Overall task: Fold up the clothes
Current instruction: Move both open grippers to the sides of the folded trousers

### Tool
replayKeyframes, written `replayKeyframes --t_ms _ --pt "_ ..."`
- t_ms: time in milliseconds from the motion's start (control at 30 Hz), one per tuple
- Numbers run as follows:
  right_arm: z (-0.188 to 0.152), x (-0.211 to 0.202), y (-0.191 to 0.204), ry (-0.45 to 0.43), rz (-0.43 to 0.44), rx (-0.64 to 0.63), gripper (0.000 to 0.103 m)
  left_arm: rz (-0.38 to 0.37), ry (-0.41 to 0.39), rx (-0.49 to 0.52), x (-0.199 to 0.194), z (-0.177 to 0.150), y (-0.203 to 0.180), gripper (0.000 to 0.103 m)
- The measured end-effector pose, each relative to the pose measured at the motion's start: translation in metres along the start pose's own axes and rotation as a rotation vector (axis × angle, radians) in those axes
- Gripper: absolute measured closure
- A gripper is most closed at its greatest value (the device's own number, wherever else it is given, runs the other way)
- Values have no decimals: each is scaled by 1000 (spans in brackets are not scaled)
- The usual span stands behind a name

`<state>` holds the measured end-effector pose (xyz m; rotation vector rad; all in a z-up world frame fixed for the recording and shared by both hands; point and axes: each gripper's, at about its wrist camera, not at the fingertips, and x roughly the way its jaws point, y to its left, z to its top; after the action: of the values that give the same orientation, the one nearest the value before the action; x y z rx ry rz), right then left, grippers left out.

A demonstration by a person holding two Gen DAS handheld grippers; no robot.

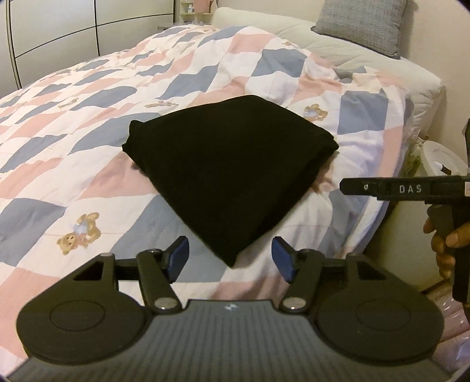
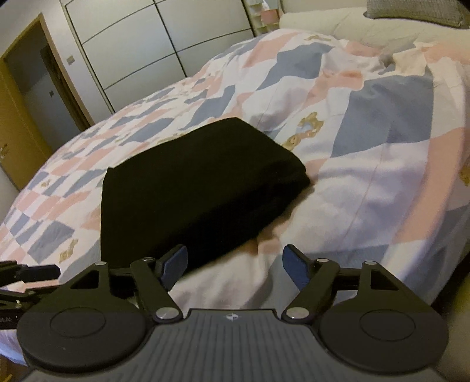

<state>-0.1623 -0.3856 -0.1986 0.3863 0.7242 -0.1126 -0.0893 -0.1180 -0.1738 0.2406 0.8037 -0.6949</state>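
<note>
A black garment (image 1: 226, 173) lies folded into a compact rectangle on the patchwork quilt (image 1: 88, 123). It also shows in the right wrist view (image 2: 191, 188). My left gripper (image 1: 230, 258) is open and empty, held just in front of the garment's near corner. My right gripper (image 2: 235, 266) is open and empty, at the garment's near right edge over the quilt. The right gripper's body shows side-on in the left wrist view (image 1: 402, 188), held in a hand at the bed's right side.
The quilt (image 2: 367, 141) covers the bed. A grey pillow (image 1: 361, 23) and a white pillow (image 1: 293, 29) lie at the head. White wardrobe doors (image 2: 141, 44) and a wooden door frame (image 2: 17, 117) stand beyond the bed. A white object (image 1: 437, 158) sits beside the bed.
</note>
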Motion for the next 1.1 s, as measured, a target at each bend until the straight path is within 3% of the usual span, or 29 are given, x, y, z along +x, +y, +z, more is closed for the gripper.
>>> replayKeyframes --t_ms 300,667,1100 --pt "-19 -22 29 2 -67 -53 19 -11 -38 3 -29 -13 -3 37" --pt "-27 -42 74 -32 -157 -189 7 -14 -98 -19 -61 -28 6 23" --pt "-46 -48 95 -28 -145 -238 4 -9 -133 -72 -83 -43 14 14"
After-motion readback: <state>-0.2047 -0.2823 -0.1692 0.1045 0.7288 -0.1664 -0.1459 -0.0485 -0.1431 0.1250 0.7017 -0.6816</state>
